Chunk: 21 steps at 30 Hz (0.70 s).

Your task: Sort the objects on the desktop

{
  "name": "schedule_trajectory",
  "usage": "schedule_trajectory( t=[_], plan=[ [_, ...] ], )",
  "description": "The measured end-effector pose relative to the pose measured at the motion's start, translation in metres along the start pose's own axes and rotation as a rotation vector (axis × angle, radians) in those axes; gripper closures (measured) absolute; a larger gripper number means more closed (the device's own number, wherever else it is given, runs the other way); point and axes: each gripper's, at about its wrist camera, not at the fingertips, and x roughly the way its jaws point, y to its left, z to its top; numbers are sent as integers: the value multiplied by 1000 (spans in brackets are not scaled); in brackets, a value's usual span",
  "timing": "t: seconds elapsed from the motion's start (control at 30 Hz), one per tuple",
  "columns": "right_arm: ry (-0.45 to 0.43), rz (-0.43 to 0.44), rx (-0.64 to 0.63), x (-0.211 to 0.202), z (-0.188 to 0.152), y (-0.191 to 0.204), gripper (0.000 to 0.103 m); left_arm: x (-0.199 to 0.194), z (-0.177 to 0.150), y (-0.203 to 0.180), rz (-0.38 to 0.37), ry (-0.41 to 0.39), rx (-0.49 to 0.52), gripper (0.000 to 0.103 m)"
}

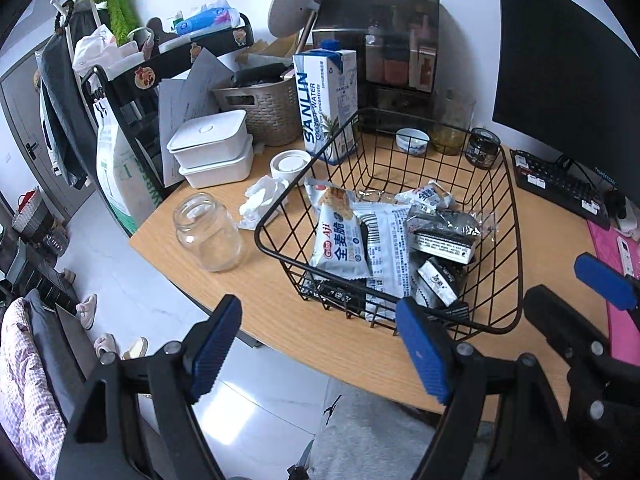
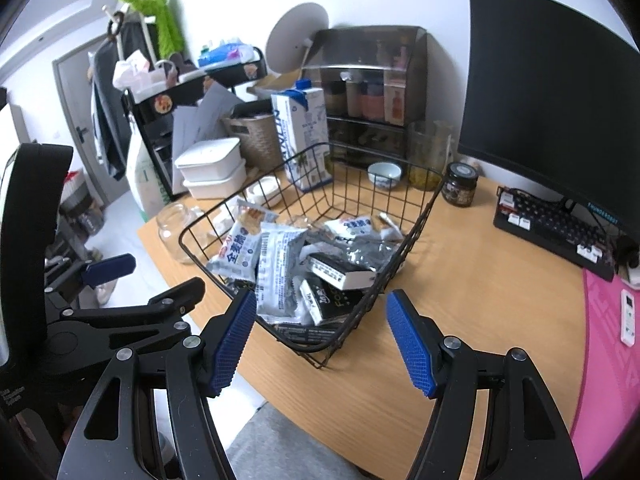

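Note:
A black wire basket (image 1: 516,240) (image 2: 416,232) stands on the wooden desk (image 1: 352,352) (image 2: 480,280). It holds several snack packets (image 1: 340,240) (image 2: 276,264) and a small black box (image 1: 444,244) (image 2: 340,270). My left gripper (image 1: 320,346) is open and empty, above the desk's front edge just before the basket; it also shows at the left of the right wrist view. My right gripper (image 2: 322,338) is open and empty at the basket's near corner; its fingers (image 1: 604,280) show at the right of the left wrist view.
Left of the basket stand an empty glass jar (image 1: 208,236), crumpled tissue (image 1: 260,200), a white round lid (image 1: 290,164) and stacked white boxes (image 1: 212,148). Behind are a Sanlin carton (image 1: 324,100), bowl (image 1: 412,140), dark jar (image 1: 484,148), keyboard (image 1: 560,184), monitor (image 1: 560,60). A pink mat (image 2: 608,360) lies right.

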Motion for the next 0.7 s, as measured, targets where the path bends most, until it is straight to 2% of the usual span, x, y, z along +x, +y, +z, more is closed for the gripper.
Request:
schedule_trajectory(
  t=[0.47,0.7],
  plan=[
    [0,-3,9,2,0,-2,35,2,0,-3,-2,6,4,22],
    [1,-5,25,2,0,-5,35,-2,0,-1,-5,-20,-6,22]
  ],
)
